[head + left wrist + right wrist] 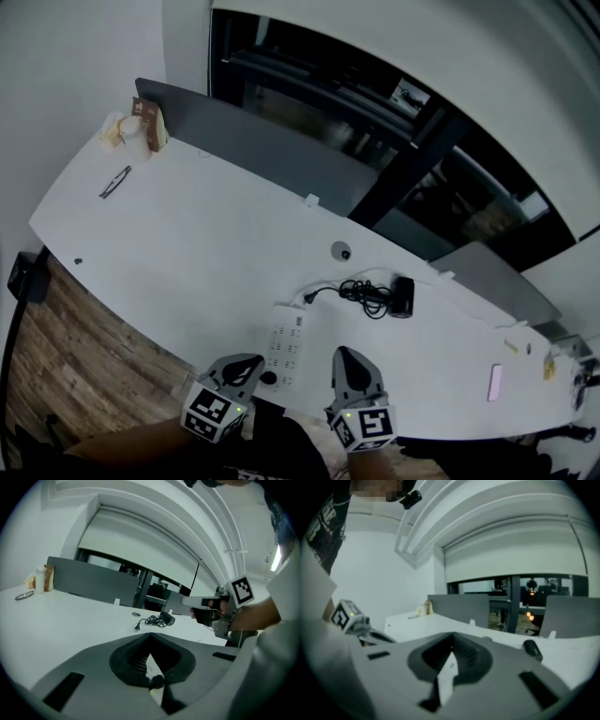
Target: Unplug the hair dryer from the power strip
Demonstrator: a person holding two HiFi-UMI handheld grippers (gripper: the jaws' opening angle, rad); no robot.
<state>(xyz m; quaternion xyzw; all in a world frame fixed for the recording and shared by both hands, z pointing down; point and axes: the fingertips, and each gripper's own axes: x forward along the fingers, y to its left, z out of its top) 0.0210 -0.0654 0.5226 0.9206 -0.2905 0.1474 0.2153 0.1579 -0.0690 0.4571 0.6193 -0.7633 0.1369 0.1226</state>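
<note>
Right now your left gripper [244,362] and your right gripper [350,356] both hang low over the near edge of the white desk [187,244], and each has its jaws pressed together with nothing between them. The power strip [287,339] lies flat on the desk between the two, pointing away from you. Your left gripper sits just beside its near end and your right one is a little farther off on the other side.

Beyond the strip, the black hair dryer [402,295] rests on the desk with its cord [366,292] bunched in a loose coil next to it. The plug [307,299] lies close to the strip's far end. From the left gripper view it appears to lie on the desk surface, clear of the sockets, though the head view is too small to confirm that.

Far off at the left end of the desk you have a pair of glasses [114,181], and a grey divider [253,141] runs along the back edge.
</note>
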